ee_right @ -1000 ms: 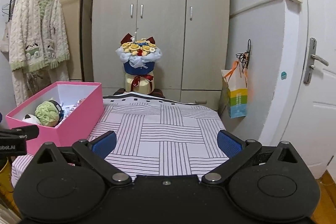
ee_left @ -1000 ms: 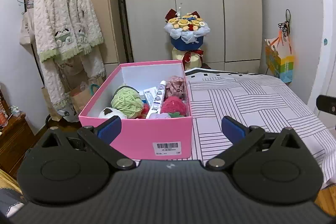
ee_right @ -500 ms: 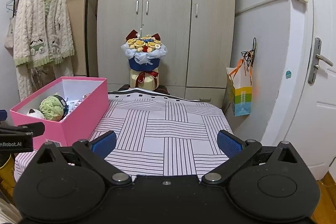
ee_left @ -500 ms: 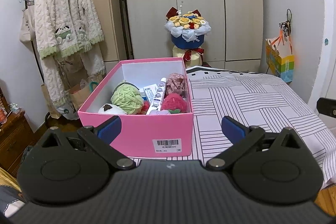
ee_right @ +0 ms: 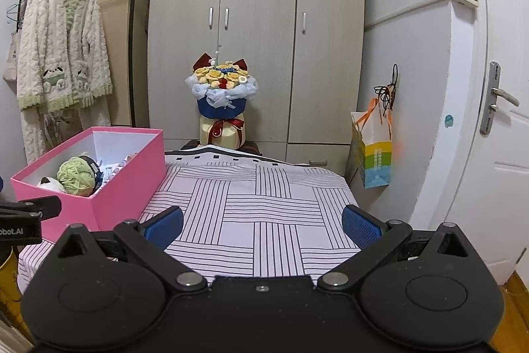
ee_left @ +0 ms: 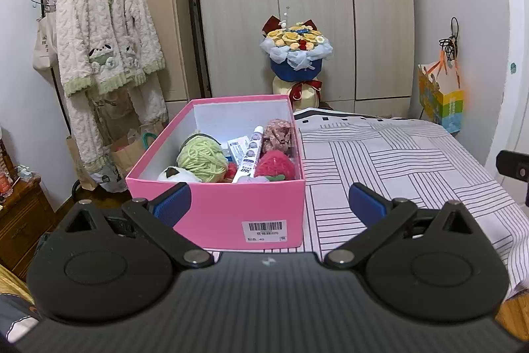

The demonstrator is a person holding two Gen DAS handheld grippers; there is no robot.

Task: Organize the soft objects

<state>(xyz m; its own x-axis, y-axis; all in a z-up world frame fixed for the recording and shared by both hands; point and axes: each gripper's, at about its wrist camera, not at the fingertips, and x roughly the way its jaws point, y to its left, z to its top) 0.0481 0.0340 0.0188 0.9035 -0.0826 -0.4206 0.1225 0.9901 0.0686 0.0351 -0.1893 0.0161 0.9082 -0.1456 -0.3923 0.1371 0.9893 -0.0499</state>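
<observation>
**A:** Starting big: the bed (ee_right: 261, 214), striped cover, with the pink box (ee_left: 218, 214) sitting at its left edge.

**B:** And the box is full: green yarn (ee_left: 201, 156), a red plush (ee_left: 274, 164), a white tube (ee_left: 249, 154) lying among them (a white-and-black plush at the near wall too).

**A:** Left gripper (ee_left: 269, 202) spread wide, holding nothing, just short of the box.

**B:** Right gripper (ee_right: 263, 222) likewise wide and empty, over bare cover, well apart from the box.
</observation>
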